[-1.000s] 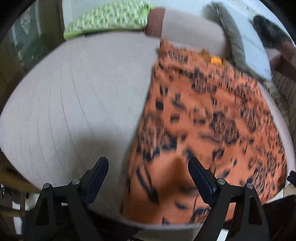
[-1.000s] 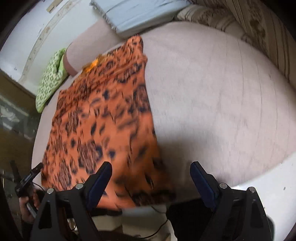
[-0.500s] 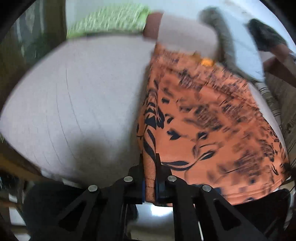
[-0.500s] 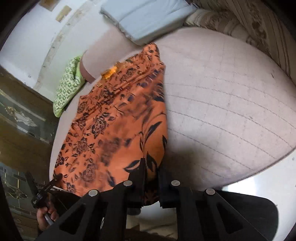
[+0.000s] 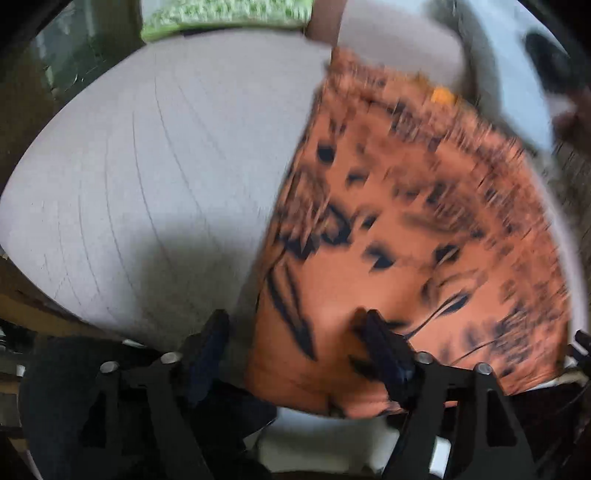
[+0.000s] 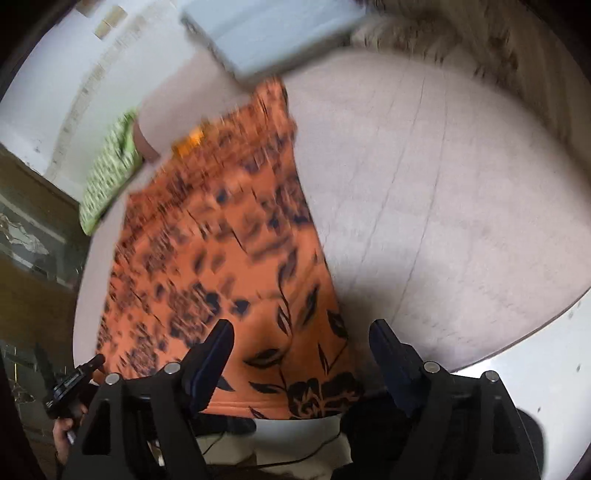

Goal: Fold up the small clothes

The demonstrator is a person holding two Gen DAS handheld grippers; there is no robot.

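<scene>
An orange cloth with a black flower print [image 5: 406,221] lies spread flat on the bed, its near hem at the bed's front edge. My left gripper [image 5: 295,328] stands over the cloth's near left corner. Its jaws are opening, with the corner lying loose between them and the pads not pressing it. My right gripper [image 6: 301,332] is over the near right corner of the same cloth [image 6: 221,240]. Its jaws are opening too, and the hem lies between them unpinched. In the right wrist view a hand holds the left gripper [image 6: 74,376] at the lower left.
The pale quilted mattress [image 5: 147,184] extends left of the cloth and also to its right [image 6: 461,203]. A green patterned pillow [image 5: 221,14] and a light blue pillow [image 6: 266,33] lie at the far end. Striped fabric [image 6: 524,55] borders the far right.
A second ago both grippers hung open over the near hem. Half a second ago each was shut on a corner. Now both have let go and the hem lies on the bed.
</scene>
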